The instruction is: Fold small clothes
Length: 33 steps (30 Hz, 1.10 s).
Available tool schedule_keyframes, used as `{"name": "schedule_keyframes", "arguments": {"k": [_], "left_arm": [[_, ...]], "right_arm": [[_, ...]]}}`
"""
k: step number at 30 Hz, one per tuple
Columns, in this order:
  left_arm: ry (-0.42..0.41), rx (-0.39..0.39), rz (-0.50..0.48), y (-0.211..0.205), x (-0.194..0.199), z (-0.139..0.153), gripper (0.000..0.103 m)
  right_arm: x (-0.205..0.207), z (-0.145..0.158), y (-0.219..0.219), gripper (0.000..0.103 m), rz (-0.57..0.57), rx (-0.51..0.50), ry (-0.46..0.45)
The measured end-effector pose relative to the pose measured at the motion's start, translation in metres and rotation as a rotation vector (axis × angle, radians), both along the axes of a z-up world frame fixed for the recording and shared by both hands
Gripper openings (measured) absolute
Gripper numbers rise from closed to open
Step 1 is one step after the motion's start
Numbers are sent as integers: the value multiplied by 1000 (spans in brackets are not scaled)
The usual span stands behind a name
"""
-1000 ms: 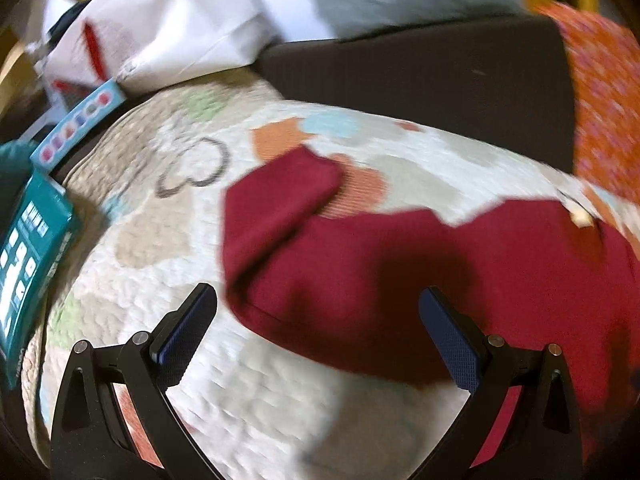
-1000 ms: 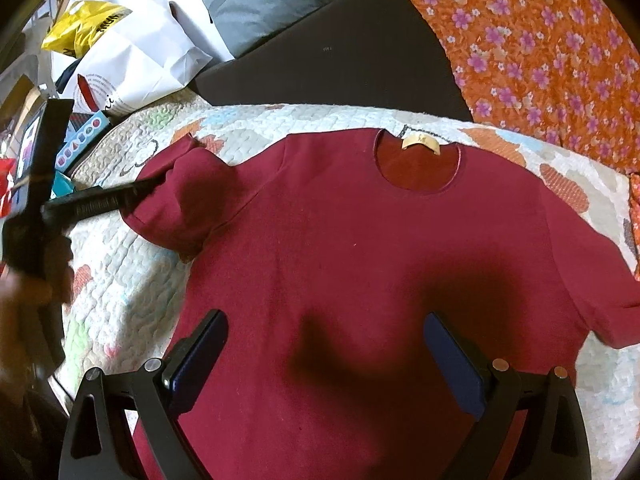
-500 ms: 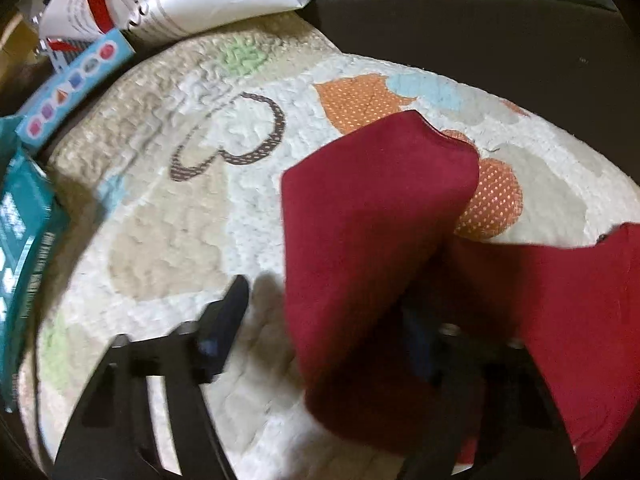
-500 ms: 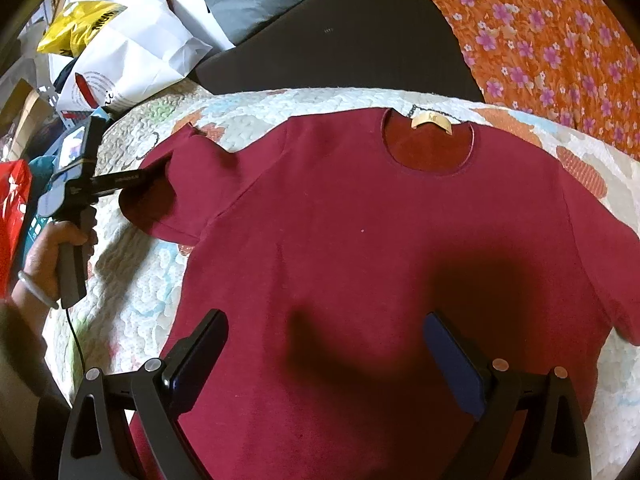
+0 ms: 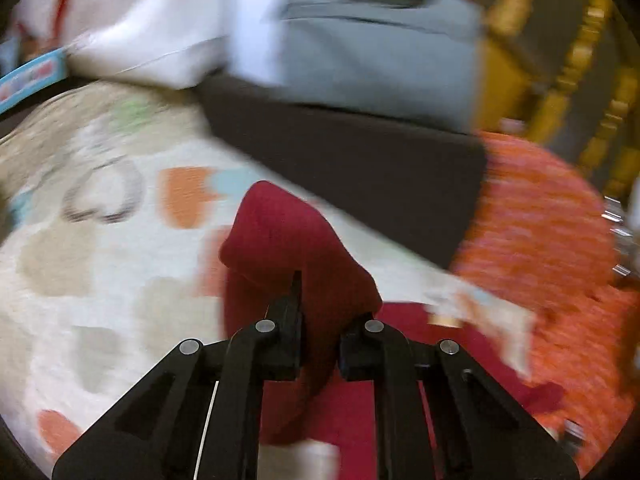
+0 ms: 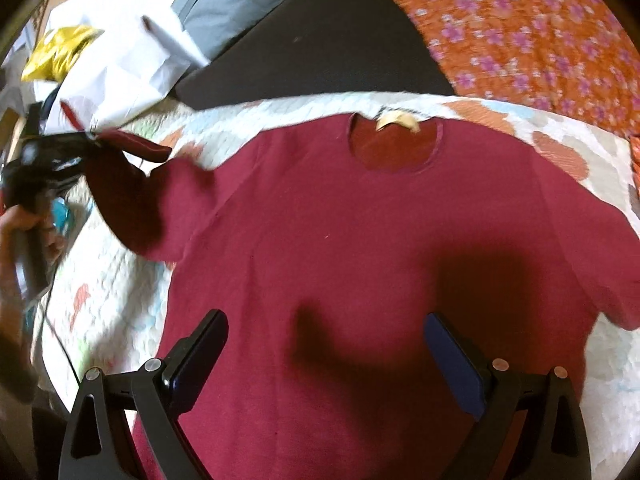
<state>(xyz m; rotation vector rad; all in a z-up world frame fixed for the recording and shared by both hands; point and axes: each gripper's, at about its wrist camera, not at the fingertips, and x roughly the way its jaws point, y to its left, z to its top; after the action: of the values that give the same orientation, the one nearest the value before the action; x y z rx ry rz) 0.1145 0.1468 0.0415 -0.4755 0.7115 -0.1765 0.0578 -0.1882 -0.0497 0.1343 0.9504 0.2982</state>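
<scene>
A dark red T-shirt point(image 6: 360, 248) lies face up on a patterned quilt point(image 6: 112, 280), neck opening and label at the far side. My left gripper point(image 5: 320, 320) is shut on the shirt's left sleeve point(image 5: 288, 248) and holds it lifted off the quilt; it also shows in the right wrist view point(image 6: 86, 146) at the far left, with the sleeve point(image 6: 132, 200) pulled up. My right gripper point(image 6: 326, 360) is open and empty, hovering above the shirt's lower body.
A dark cushion point(image 6: 320, 40) and grey bag point(image 5: 380, 60) lie beyond the quilt. White paper bags point(image 6: 120, 72) and a yellow bag point(image 6: 56, 52) sit at far left. Orange floral fabric point(image 6: 540, 32) covers the far right. Wooden chair legs point(image 5: 568, 60) stand behind.
My left gripper has closed on the left sleeve and lifted it, swinging rightward. The right gripper has stayed open above the shirt body.
</scene>
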Motion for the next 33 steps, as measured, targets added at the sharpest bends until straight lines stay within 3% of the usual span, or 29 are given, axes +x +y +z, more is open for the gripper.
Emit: {"name": "schedule_keyframes", "arguments": {"k": [3, 5, 6, 8, 11, 12, 14, 16, 18, 20, 25, 27, 29, 30, 33], "left_arm": [[-56, -43, -164, -49, -23, 19, 11], [-37, -1, -236, -85, -33, 11, 12], [-18, 25, -257, -99, -35, 2, 17], [90, 105, -315, -134, -34, -32, 33], [285, 201, -380, -167, -31, -88, 36], [302, 236, -384, -173, -34, -93, 36], [283, 283, -391, -177, -45, -87, 36], [250, 281, -387, -171, -53, -70, 36], [195, 287, -348, -157, -69, -51, 47], [150, 296, -313, -144, -82, -40, 57], [100, 411, -221, -123, -79, -38, 58], [98, 446, -175, -115, -76, -42, 58], [106, 445, -136, -105, -69, -44, 58], [114, 436, -121, -101, -67, -45, 58], [116, 414, -65, -84, -63, -43, 58]], "right_arm": [[-5, 11, -14, 98, -25, 4, -34], [-7, 15, -25, 98, -46, 26, -47], [-7, 16, -32, 98, -62, 39, -49], [-5, 14, -47, 98, -106, 62, -44], [-5, 8, -73, 98, -181, 90, -16], [-7, 6, -84, 98, -213, 100, -6], [-11, 1, -104, 98, -268, 124, 1], [-9, -2, -117, 98, -290, 132, 4], [-3, -5, -123, 98, -290, 119, 10], [3, -7, -118, 98, -254, 119, 19], [25, -21, -84, 97, -119, 102, 43], [30, -32, -65, 86, -71, 49, 75], [21, -32, -40, 76, -8, -117, -4], [14, -30, -28, 49, 49, -167, -47], [7, -22, -14, 11, 107, -291, -110]]}}
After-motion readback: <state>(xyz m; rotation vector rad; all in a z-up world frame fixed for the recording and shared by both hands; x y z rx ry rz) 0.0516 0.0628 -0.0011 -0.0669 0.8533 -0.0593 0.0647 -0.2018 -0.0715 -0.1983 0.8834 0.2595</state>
